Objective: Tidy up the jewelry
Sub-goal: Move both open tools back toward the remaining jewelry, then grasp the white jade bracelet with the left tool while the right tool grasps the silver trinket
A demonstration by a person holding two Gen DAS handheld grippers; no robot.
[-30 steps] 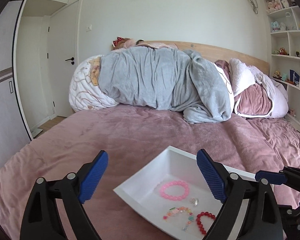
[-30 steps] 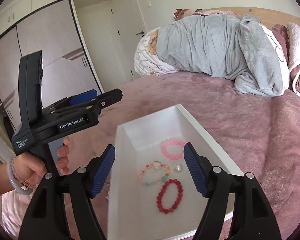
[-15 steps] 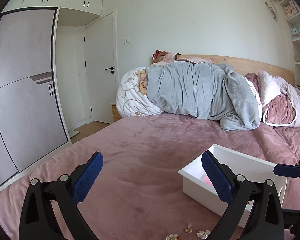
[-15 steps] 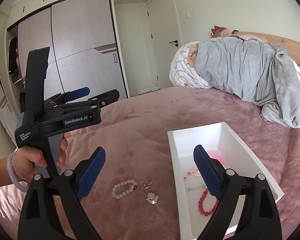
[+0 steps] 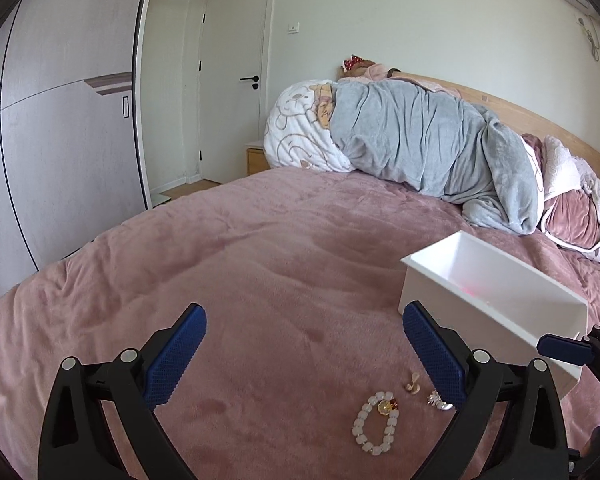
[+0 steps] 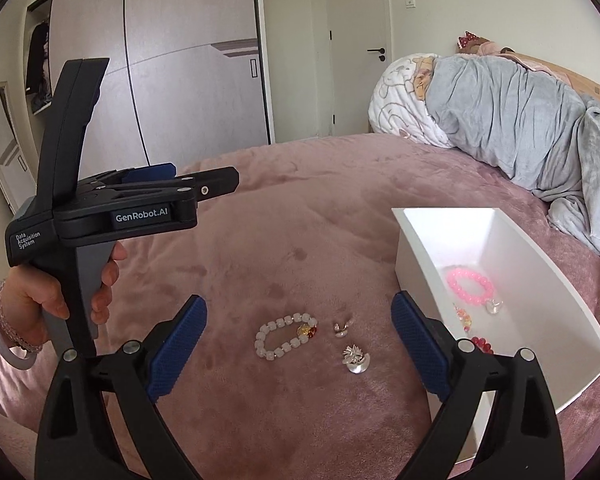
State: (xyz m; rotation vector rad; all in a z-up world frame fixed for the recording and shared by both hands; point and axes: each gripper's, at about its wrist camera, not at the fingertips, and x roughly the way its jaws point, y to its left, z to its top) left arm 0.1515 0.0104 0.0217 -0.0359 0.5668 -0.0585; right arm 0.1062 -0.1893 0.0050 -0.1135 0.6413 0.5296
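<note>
Your right gripper (image 6: 299,344) gapes wide and empty over the white bead bracelet (image 6: 285,335), which lies on the bedspread (image 6: 300,240) at nine o'clock from the white tray (image 6: 540,280). It's light, floppy and slippery: pinch across one beaded side. Your left gripper (image 5: 304,354) is equally wide and empty. A second ago both pointed at the tray.

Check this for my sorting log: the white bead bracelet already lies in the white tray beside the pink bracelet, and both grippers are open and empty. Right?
Not quite. The white bead bracelet lies on the pink bedspread, outside the white tray; the right wrist view shows it. The pink bracelet is in the tray, and the left gripper and right gripper are open and empty.
</note>
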